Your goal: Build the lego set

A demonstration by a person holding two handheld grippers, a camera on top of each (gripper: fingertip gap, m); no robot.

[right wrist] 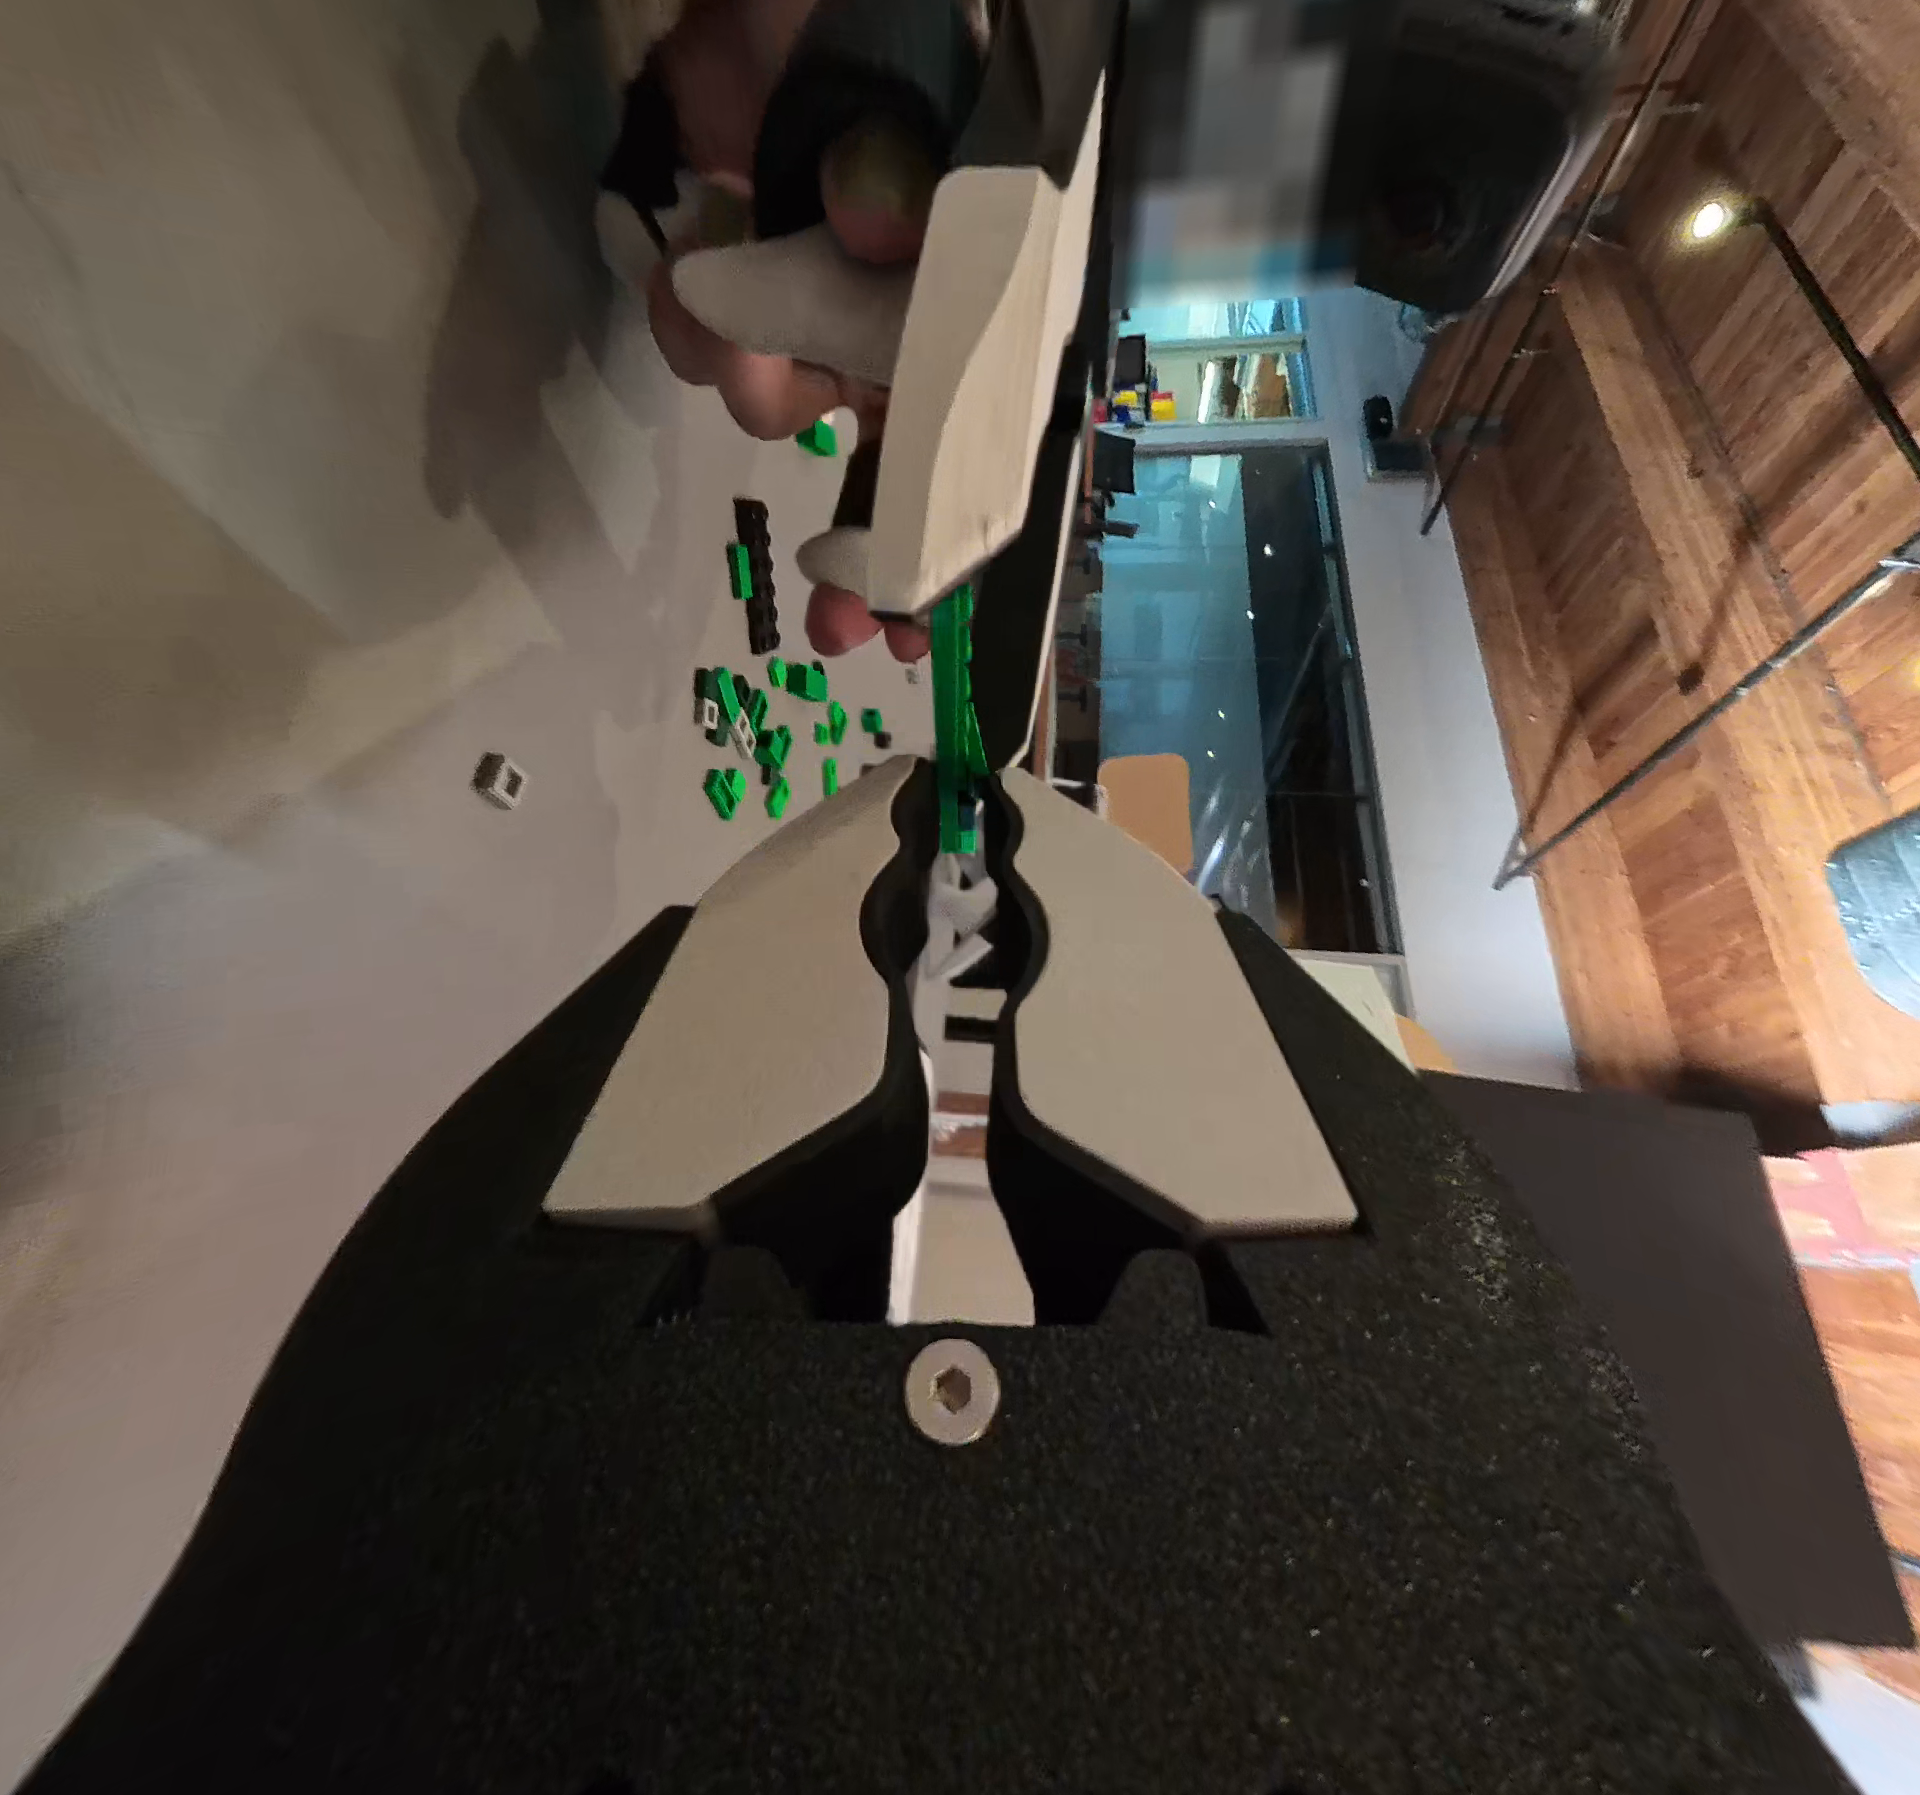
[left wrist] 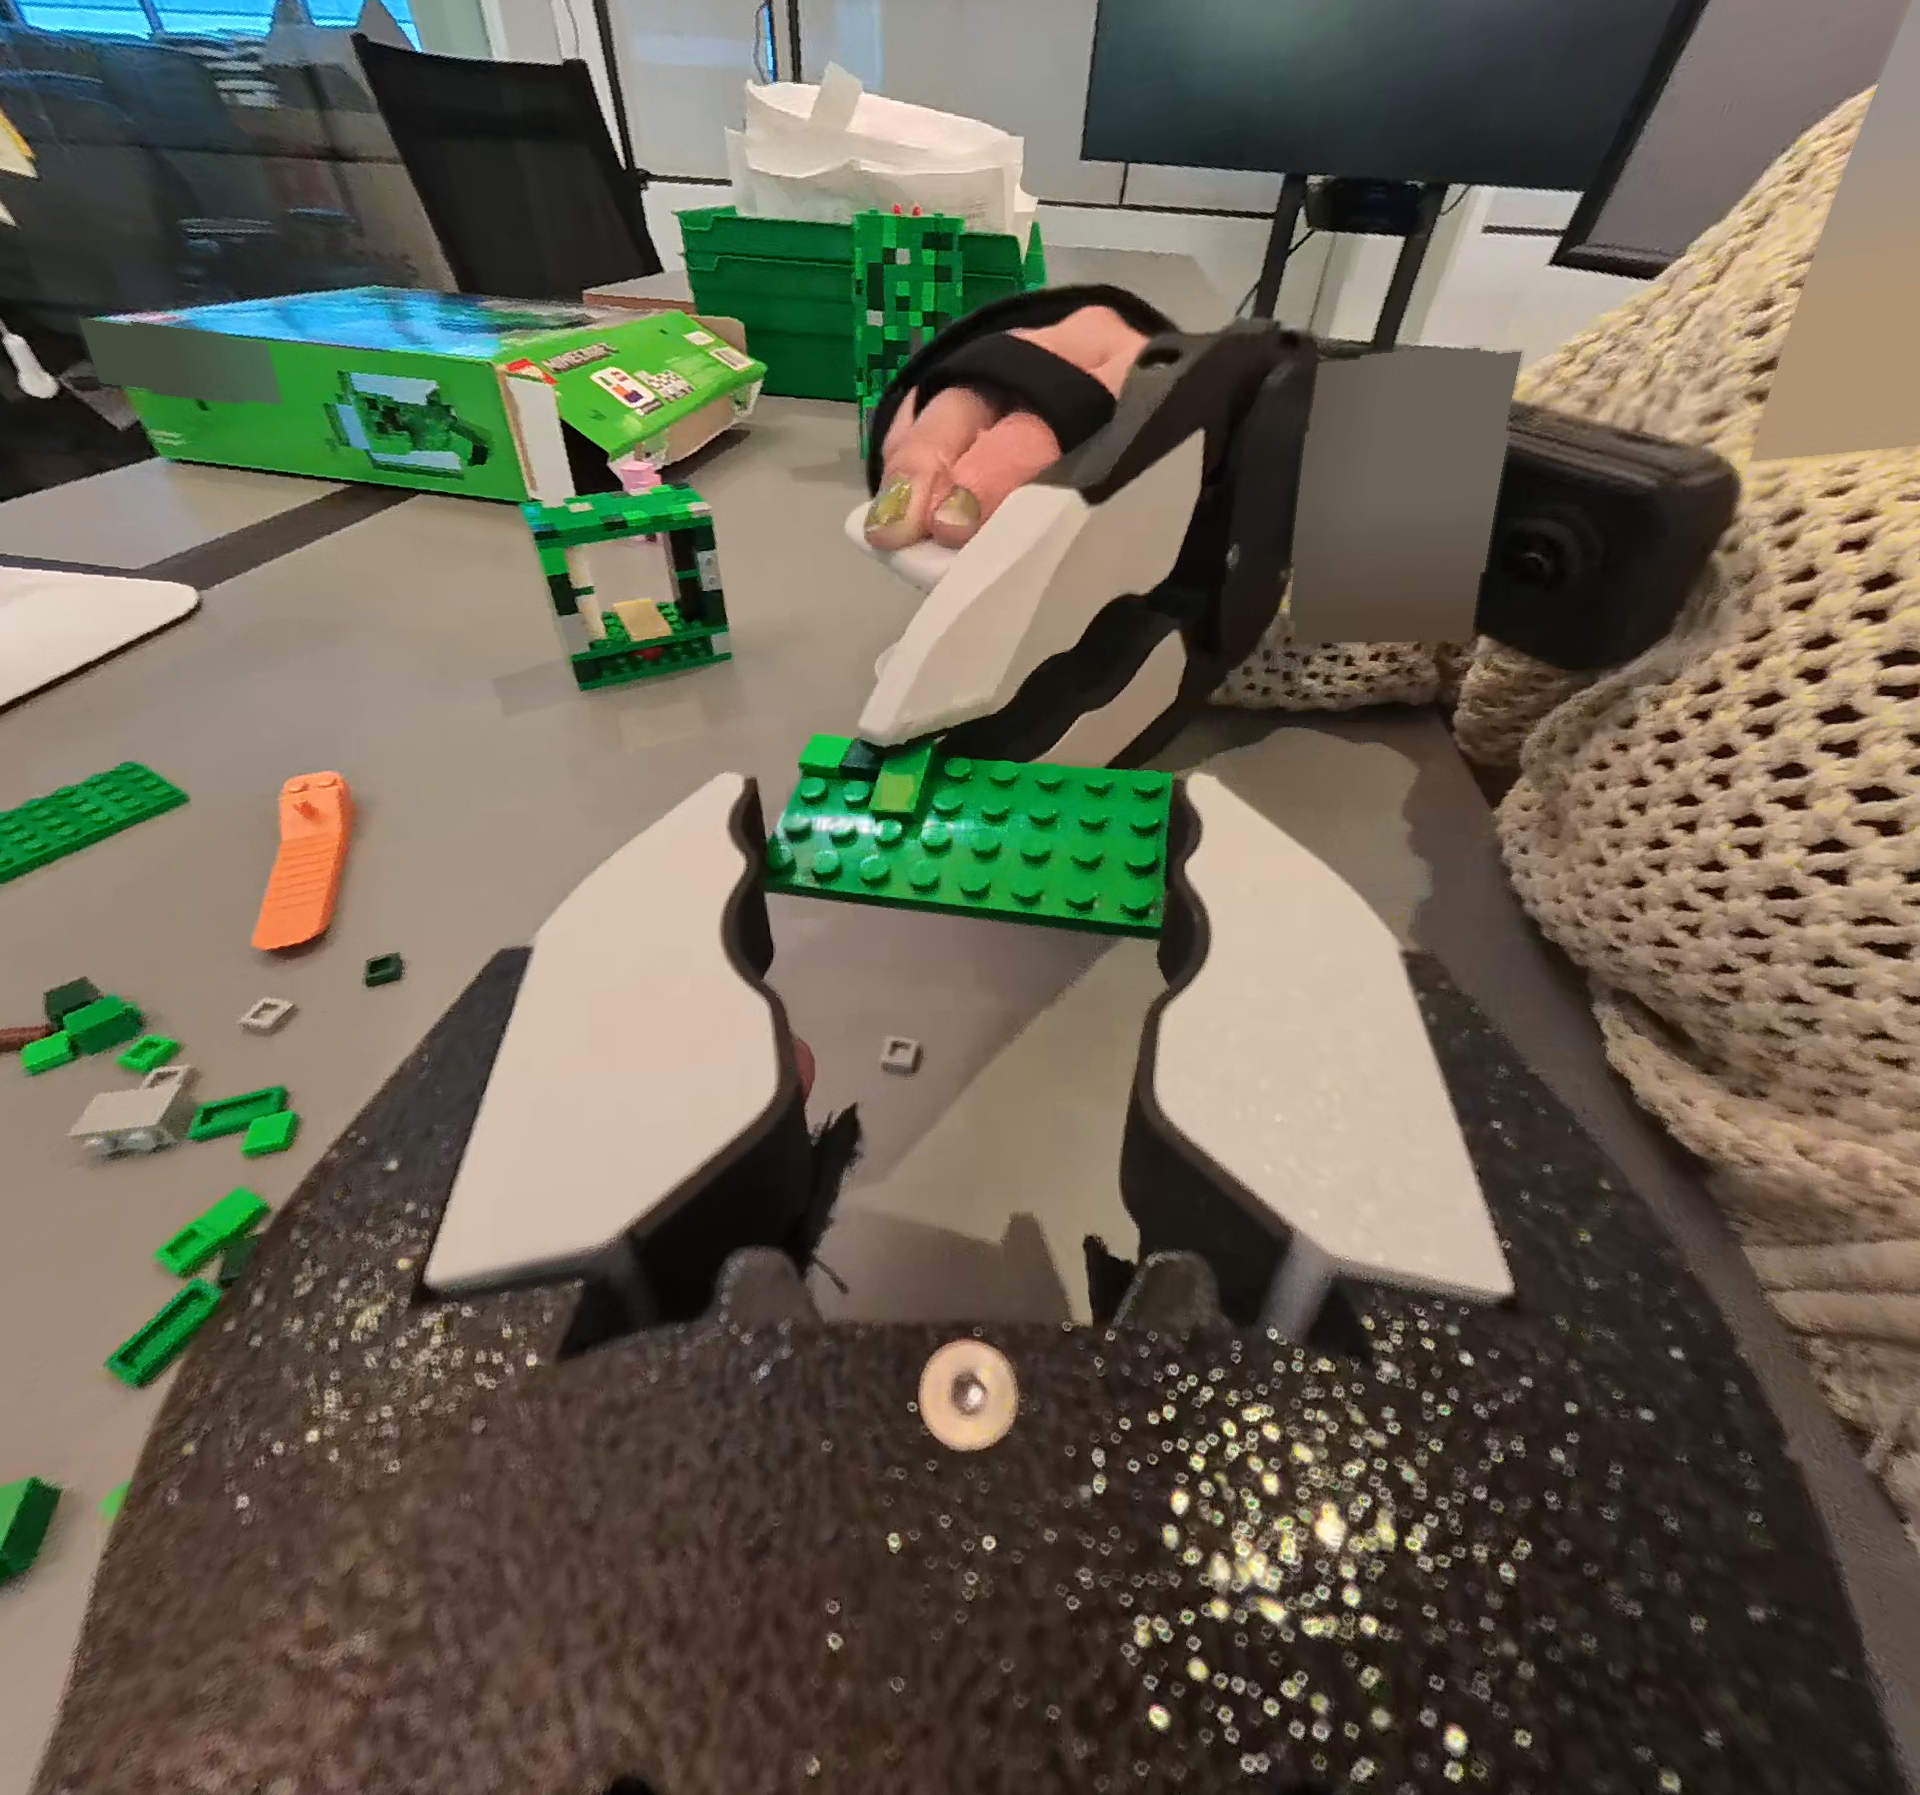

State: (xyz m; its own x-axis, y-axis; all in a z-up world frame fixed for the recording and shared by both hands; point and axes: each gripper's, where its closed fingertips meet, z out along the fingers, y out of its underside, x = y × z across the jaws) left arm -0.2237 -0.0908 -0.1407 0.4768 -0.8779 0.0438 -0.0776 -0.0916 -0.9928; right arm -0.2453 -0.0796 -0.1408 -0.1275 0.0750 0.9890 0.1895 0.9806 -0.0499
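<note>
Left jaws: the left gripper [left wrist: 966, 862] has its two pale fingers spread to the width of the green plate [left wrist: 997, 852], one against each short end, and holds the plate between their tips, above the table [left wrist: 395, 706].
Right jaws: the right gripper [right wrist: 951, 810] is nearly closed, pinching the plate's far left corner, where the small pieces sit.
Green plate: studded and flat, its studs up in the left wrist view; seen edge-on in the right wrist view [right wrist: 951, 685].
Small pieces on plate: a bright green piece, a dark one and a lime tile [left wrist: 899, 779] sit at the far left corner, right at the right gripper's tips.
Hand: a person's hand [left wrist: 987, 436] grips the right gripper under a black strap, a knitted cream sleeve [left wrist: 1704, 810] behind it.
Orange tool: an orange brick separator [left wrist: 307, 862] lies flat on the table, left of the plate.
Loose pieces: green and grey lego bits [left wrist: 177, 1111] are scattered at the near left; one small grey piece [left wrist: 900, 1056] lies between the left fingers, under the plate's level.
Partial build: a green and white frame model [left wrist: 634, 582] stands upright farther back.
Box: the open green lego box [left wrist: 416, 384] lies on its side behind the frame model.
Bins: stacked green trays [left wrist: 769, 291] with white paper in them stand at the far edge, a tall pixel-patterned green figure [left wrist: 904, 291] in front.
Background: a dark screen [left wrist: 1392, 20] on a stand, and a black chair [left wrist: 499, 156].
</note>
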